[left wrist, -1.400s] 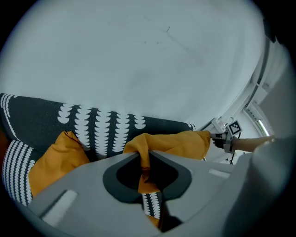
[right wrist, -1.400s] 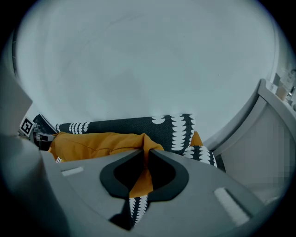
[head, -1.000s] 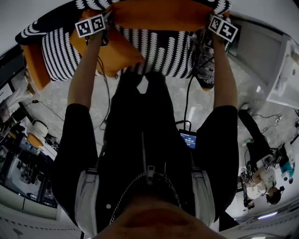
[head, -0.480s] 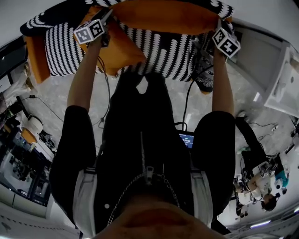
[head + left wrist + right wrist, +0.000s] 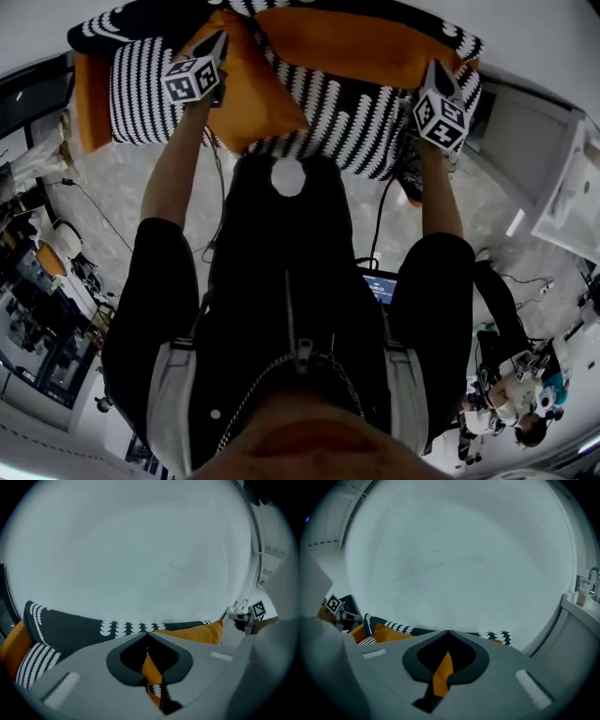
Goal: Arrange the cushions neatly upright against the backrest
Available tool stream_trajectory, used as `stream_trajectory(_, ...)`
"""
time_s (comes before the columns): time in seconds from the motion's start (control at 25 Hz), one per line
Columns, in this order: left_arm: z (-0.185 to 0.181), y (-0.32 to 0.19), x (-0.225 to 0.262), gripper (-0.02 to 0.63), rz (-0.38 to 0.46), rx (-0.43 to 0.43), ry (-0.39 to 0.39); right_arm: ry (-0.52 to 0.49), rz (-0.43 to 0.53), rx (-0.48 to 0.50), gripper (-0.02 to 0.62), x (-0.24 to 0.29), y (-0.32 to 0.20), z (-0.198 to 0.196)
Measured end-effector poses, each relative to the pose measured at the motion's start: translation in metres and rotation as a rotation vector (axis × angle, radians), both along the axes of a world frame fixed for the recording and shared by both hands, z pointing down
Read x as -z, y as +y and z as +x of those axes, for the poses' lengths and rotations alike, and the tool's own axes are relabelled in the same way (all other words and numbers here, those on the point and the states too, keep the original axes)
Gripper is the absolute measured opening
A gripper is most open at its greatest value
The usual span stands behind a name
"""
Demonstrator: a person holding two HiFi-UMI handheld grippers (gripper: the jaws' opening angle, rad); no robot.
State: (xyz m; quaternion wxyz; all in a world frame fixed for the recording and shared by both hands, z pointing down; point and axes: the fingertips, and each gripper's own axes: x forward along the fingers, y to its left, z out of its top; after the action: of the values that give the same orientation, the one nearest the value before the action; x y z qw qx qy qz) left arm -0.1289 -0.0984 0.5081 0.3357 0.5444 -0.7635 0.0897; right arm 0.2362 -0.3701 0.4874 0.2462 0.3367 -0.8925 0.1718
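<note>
Cushions in orange sit on a black-and-white patterned sofa point(image 5: 347, 117). A long cushion point(image 5: 356, 42) stands on its edge along the backrest point(image 5: 70, 630). A smaller cushion point(image 5: 253, 94) lies tilted just left of it, with one corner toward the seat's front edge. The left gripper point(image 5: 147, 633) hovers at the smaller cushion's far corner. Its jaws have just been closing and now meet at the tips. Only a sliver of orange and patterned cloth shows through the slit behind them, and no fabric appears caught at the tips. The right gripper point(image 5: 447, 631) is by the long cushion's right end. Its jaws have likewise just closed and press tip to tip, with orange showing through the slit. Both grippers face a plain pale wall point(image 5: 140, 550) that rises above the backrest. In front of the sofa lies a grey speckled floor point(image 5: 131, 187), crossed by a black cable point(image 5: 378, 216).
</note>
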Motion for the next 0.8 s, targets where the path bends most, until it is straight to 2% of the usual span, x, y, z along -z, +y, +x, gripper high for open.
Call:
stream_trajectory(0.12,-0.006,0.007,0.012,0.011,0.041,-0.026,-0.045,-0.001,0.015,0.029,0.003,0.005,0.028,-0.019)
stream_trajectory(0.44,-0.029,0.04,0.02,0.011,0.098,-0.142,-0.059,-0.002,0.004,0.035,0.003,0.025,0.117,-0.075)
stream_trajectory(0.64,-0.061,0.083,0.021,0.011,0.097,-0.266,-0.08,0.014,-0.042,-0.004,0.003,0.033,0.196,-0.111)
stream_trajectory(0.8,-0.088,0.111,0.022,0.011,0.09,-0.378,-0.127,0.042,-0.077,-0.053,0.003,0.034,0.242,-0.136)
